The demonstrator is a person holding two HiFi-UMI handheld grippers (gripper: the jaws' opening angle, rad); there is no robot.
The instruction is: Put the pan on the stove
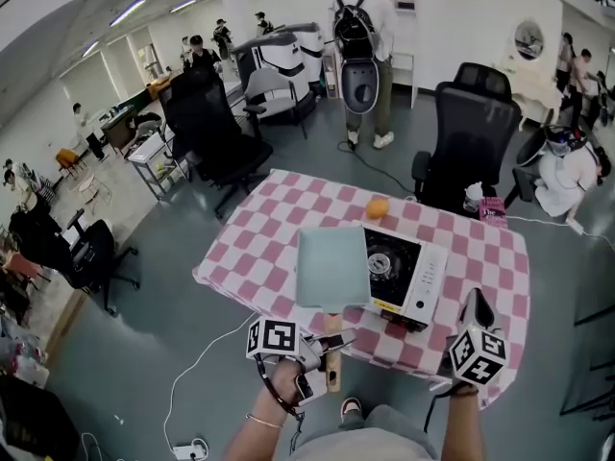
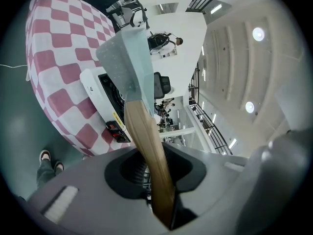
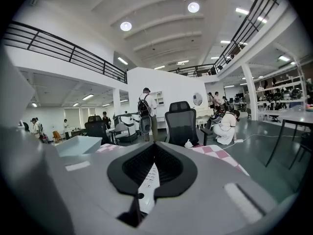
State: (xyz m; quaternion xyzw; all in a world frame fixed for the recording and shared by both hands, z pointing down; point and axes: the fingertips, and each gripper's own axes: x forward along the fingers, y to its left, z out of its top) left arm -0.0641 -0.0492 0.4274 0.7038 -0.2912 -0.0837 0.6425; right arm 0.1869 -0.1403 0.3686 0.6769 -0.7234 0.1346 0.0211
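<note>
Table (image 1: 252,221) under a pink-and-white check cloth, seen from above.

Stove (image 1: 411,269): white body, black burner top. It sits by the near edge, right of the middle, with its control strip on the right side.

Pan (image 1: 332,267): square, pale green, with a wooden handle (image 1: 332,377) that points back towards us over the near edge. From the head view its right edge covers the stove's left side, and the rest lies over the cloth at the middle of the table. We cannot tell whether its base touches the stove or the cloth.

Left gripper (image 1: 333,340): clamped on the wooden handle. The left gripper view shows the handle running straight up between the two jaws and pinched there, with the pan beyond it and the stove behind.

Right gripper (image 1: 478,307): over the near right corner, just right of the stove. Its jaws are drawn together with only a thin slit between them, through which we see the stove's white panel. Nothing is held.

An orange (image 1: 377,207) lies behind the stove, towards the far edge. A small pink box (image 1: 492,209) sits near the far right corner. A black office chair (image 1: 476,128) stands beyond the far edge, and a person with a backpack (image 1: 363,27) stands farther off.
</note>
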